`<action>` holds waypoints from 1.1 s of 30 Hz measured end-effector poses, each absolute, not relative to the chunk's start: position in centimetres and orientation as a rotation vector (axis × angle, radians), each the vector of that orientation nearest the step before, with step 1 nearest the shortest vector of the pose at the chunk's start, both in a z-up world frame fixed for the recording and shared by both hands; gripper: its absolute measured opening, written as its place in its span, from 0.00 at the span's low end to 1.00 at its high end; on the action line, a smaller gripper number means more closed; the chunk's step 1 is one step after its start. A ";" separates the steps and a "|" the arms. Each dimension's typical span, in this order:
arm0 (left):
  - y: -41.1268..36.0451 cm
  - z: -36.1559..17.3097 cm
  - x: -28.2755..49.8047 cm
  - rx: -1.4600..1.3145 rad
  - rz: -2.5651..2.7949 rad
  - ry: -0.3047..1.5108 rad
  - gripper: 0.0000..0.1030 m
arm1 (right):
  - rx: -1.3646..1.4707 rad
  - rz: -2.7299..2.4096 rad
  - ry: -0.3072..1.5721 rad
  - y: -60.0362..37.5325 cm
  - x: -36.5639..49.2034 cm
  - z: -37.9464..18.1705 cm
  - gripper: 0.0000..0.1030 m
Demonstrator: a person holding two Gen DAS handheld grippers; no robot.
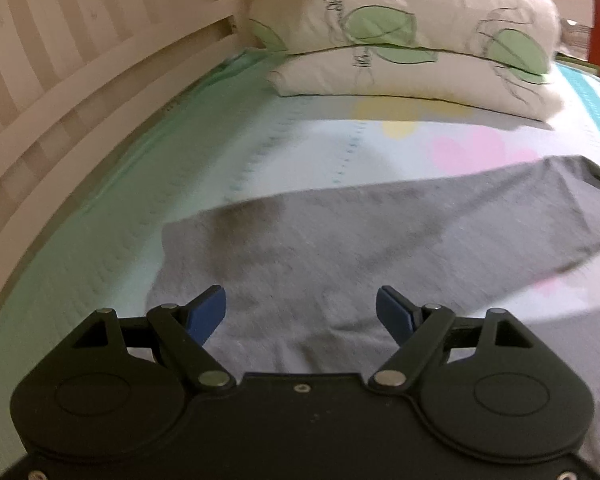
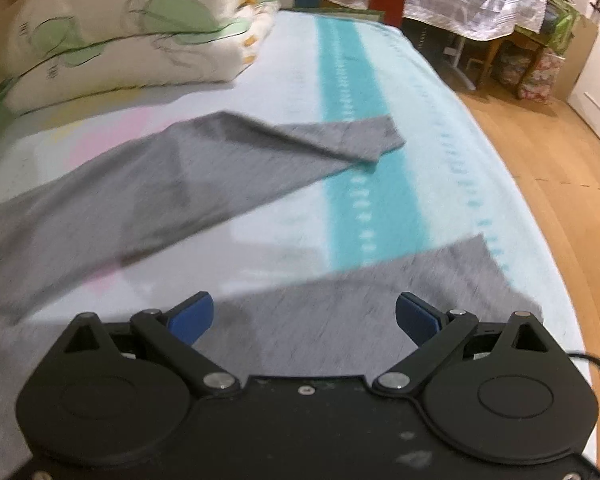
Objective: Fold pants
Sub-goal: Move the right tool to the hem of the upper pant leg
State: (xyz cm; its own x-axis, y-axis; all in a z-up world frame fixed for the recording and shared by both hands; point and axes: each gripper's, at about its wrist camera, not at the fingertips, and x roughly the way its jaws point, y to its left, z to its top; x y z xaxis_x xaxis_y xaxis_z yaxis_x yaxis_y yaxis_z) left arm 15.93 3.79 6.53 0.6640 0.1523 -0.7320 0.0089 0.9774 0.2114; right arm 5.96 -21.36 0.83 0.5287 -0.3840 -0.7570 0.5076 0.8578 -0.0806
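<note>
Grey pants (image 1: 340,248) lie spread flat on the bed. In the left wrist view my left gripper (image 1: 300,312) is open and empty, just above the waist end of the pants. In the right wrist view the two legs fan apart: the far leg (image 2: 228,160) ends with a folded-over cuff (image 2: 376,140), the near leg (image 2: 380,300) reaches toward the bed's right edge. My right gripper (image 2: 304,316) is open and empty, above the near leg.
Two stacked pillows with green leaf print (image 1: 412,40) sit at the head of the bed. A white slatted rail (image 1: 80,92) runs along the left side. The bedsheet (image 2: 352,92) has a teal stripe. Wooden floor (image 2: 540,160) and cluttered furniture (image 2: 480,4) lie right of the bed.
</note>
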 end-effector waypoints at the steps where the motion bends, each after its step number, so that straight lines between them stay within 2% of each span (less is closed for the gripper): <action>1: 4.0 6.4 16.6 0.203 0.090 0.841 0.80 | 0.158 -0.547 0.859 -21.9 6.5 0.8 0.99; 20: 3.0 2.3 26.1 0.309 0.101 0.830 0.79 | 0.145 -0.599 0.818 -30.8 19.9 -0.3 0.98; 33: 5.9 -1.2 29.2 0.243 0.149 0.918 0.79 | 0.156 -0.490 0.907 -32.0 25.7 -2.0 0.90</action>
